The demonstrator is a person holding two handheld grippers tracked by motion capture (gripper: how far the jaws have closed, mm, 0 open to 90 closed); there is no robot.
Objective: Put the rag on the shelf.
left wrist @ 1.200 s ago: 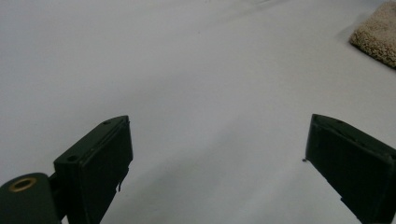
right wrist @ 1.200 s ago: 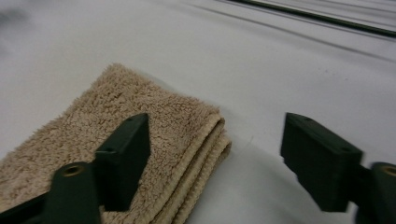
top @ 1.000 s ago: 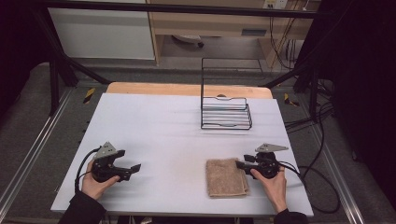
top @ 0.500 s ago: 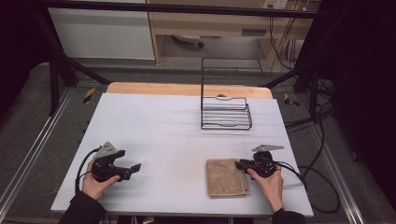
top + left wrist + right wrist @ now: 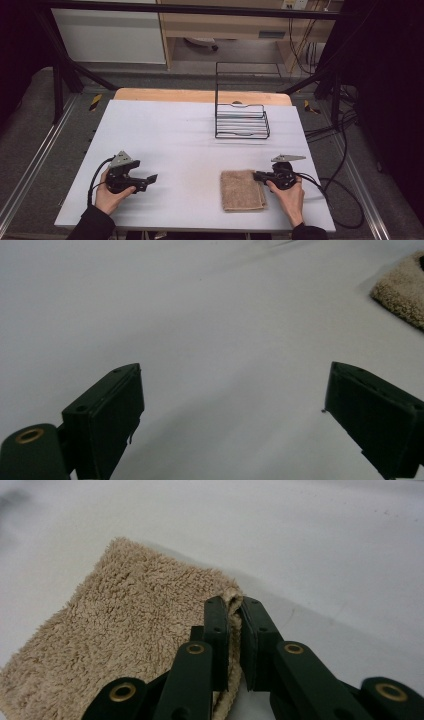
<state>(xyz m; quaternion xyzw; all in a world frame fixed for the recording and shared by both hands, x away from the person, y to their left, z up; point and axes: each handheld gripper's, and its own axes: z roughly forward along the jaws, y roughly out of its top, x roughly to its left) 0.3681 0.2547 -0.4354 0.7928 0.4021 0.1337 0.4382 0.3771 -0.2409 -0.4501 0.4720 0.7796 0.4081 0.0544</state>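
On the white tabletop [image 5: 175, 140]: one folded tan towel [image 5: 242, 190], near right; right hand-held gripper [image 5: 258, 176] just closed, pinching its right edge. Left hand-held gripper [image 5: 153, 178] jaws wide apart, nothing between. Black wire rack [image 5: 241, 121], far centre, nothing inside.

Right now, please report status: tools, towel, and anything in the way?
Right tool just closed, pinching towel edge. Left tool open, holding nothing. Wire rack stands far off, no obstruction.
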